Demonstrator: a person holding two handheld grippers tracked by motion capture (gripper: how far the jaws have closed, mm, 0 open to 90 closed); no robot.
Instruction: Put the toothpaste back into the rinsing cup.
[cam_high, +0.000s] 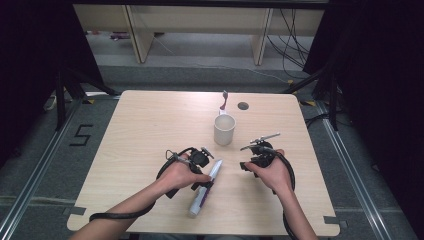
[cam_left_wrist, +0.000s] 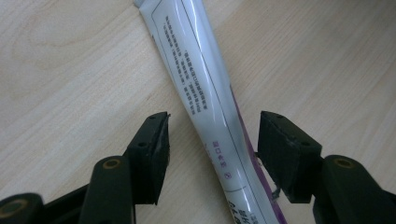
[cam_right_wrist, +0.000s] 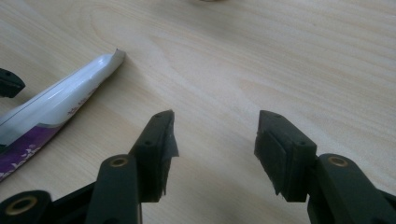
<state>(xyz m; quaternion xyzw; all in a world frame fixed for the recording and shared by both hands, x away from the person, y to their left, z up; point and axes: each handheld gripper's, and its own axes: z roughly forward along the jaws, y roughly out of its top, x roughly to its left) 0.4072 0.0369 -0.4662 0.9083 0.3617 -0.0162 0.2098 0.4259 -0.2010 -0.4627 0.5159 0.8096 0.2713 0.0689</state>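
A white and purple toothpaste tube (cam_high: 204, 190) lies on the wooden table (cam_high: 145, 130) near its front edge, crimped end pointing away from the person. My left gripper (cam_high: 206, 175) is down over it. In the left gripper view the tube (cam_left_wrist: 205, 93) runs between the jaws of my left gripper (cam_left_wrist: 212, 140); the left pad stands clear of it and the right pad sits close beside it, so the jaws are open. My right gripper (cam_high: 246, 165) hovers open to the right of the tube. Its jaws (cam_right_wrist: 215, 144) frame bare wood, with the tube's crimped end (cam_right_wrist: 60, 100) off to the left.
A cream cup (cam_high: 224, 129) stands at the table's middle with a toothbrush (cam_high: 224, 102) upright in it. A round cable hole (cam_high: 243, 106) sits behind the cup. Black cables trail from both grippers along the forearms.
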